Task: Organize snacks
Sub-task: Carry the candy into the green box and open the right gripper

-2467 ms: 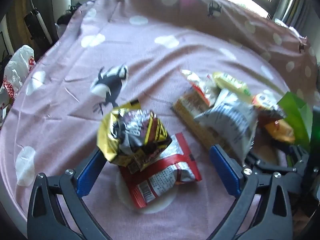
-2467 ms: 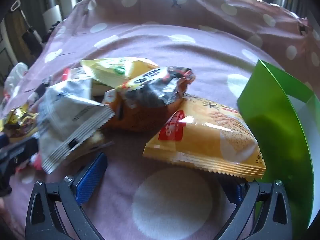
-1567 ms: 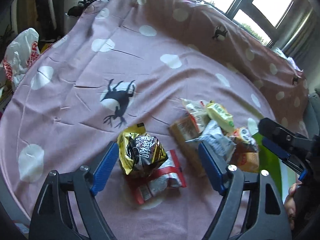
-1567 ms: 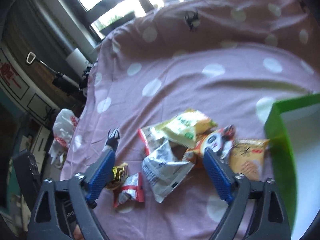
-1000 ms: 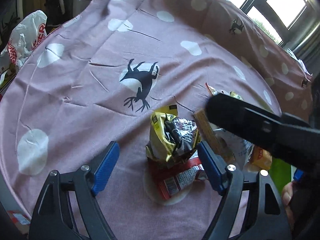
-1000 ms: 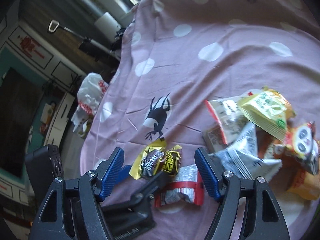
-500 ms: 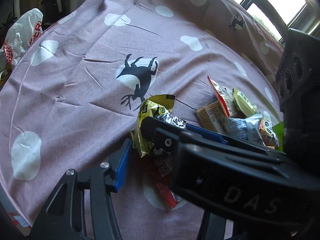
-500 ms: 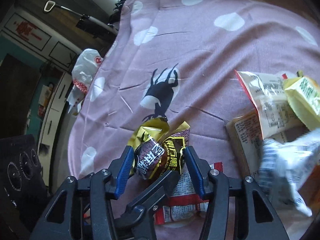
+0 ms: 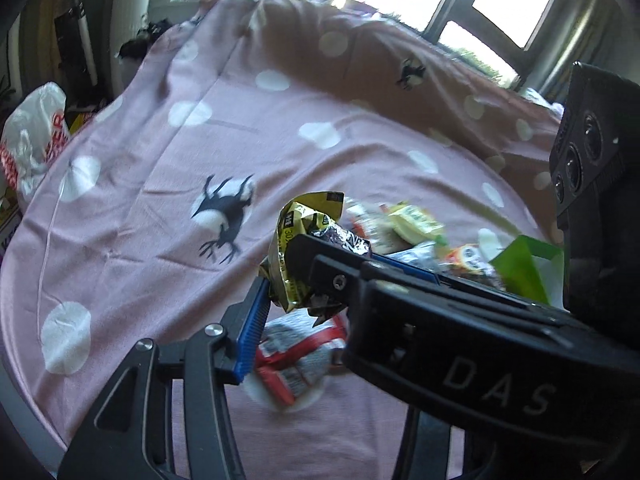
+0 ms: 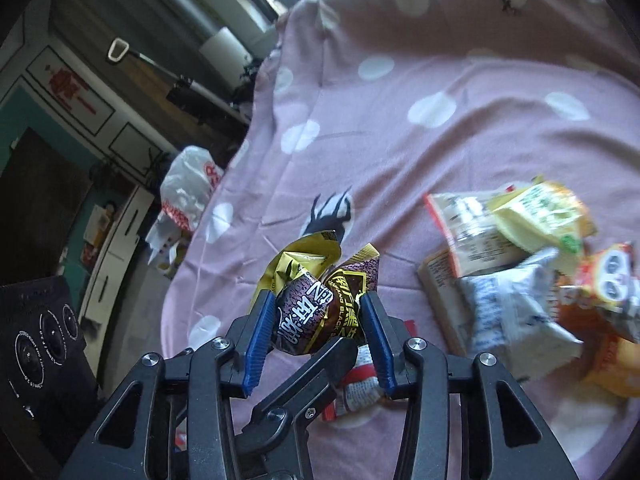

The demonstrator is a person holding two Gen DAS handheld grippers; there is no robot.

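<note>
Both your grippers angle down, jaws just closing: right gripper [image 10: 316, 320] and left gripper [image 9: 288, 280] clamp the crinkled yellow-and-black foil snack packet [image 10: 316, 300] above the red wrapper [image 9: 296, 356].

A pink dotted cloth [image 9: 168, 216] with deer prints; a white plastic bag [image 10: 188, 194] beside it.

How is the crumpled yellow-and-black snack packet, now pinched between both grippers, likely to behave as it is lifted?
The yellow-and-black packet looks creased and puffy, so it will probably crumple further and feel light. Its glossy foil may slip between the right gripper's blue pads. Its loose top flap will likely flop about.
</note>
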